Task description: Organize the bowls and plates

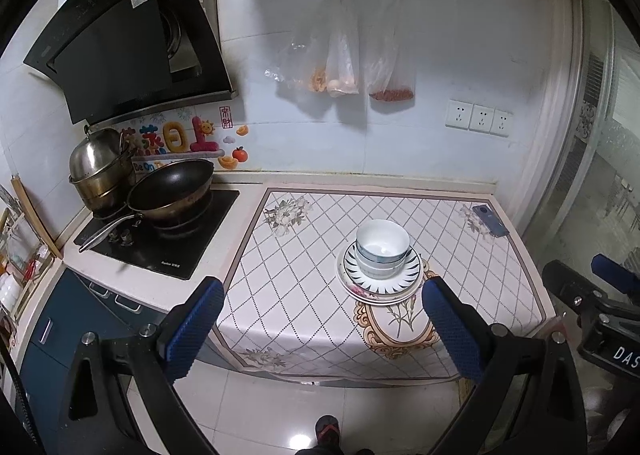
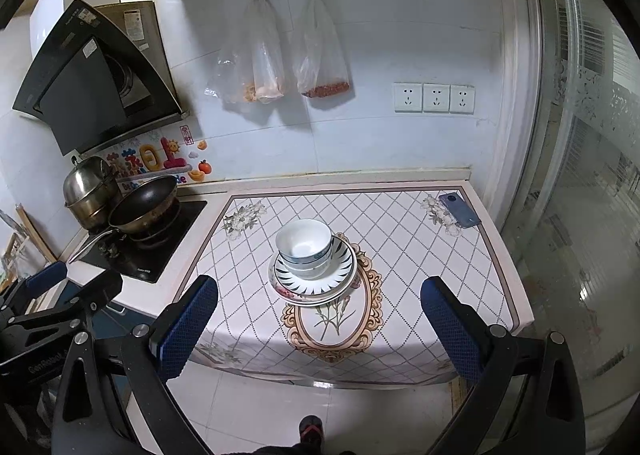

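A stack of white bowls with blue rims (image 1: 383,249) (image 2: 305,247) stands on a stack of plates (image 1: 380,284) (image 2: 314,287) in the middle of the table with the diamond-pattern cloth (image 1: 304,255) (image 2: 400,255). The top plate has a dark striped rim; a floral plate lies under it. My left gripper (image 1: 322,295) is open and empty, held back over the table's front edge. My right gripper (image 2: 320,295) is open and empty, also held back in front of the table. The right gripper shows at the right edge of the left wrist view (image 1: 592,287), the left gripper at the left edge of the right wrist view (image 2: 60,291).
A blue phone (image 1: 490,220) (image 2: 459,209) lies at the table's far right corner. A stove with a black wok (image 1: 172,191) (image 2: 144,207) and a steel pot (image 1: 98,167) is to the left. Plastic bags (image 1: 344,55) hang on the wall. A glass door is at right.
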Demonstrator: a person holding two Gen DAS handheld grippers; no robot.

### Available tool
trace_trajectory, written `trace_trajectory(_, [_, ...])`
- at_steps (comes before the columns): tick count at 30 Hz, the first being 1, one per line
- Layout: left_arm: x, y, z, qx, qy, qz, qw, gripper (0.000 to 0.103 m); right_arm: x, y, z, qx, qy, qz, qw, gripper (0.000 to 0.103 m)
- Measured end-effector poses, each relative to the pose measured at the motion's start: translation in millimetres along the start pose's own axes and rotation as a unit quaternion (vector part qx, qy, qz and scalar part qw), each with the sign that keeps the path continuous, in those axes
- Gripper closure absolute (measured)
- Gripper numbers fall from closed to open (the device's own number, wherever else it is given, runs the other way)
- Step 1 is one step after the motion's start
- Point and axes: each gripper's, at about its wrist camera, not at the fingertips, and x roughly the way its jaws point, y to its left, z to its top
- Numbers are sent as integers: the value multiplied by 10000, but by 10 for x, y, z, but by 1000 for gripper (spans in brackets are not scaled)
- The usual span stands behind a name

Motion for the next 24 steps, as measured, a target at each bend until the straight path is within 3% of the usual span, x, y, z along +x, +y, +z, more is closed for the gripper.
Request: trace_trajectory(24, [-28, 29, 91, 19, -26, -67, 10000, 1, -16, 34, -56, 100, 6, -135, 9999, 0])
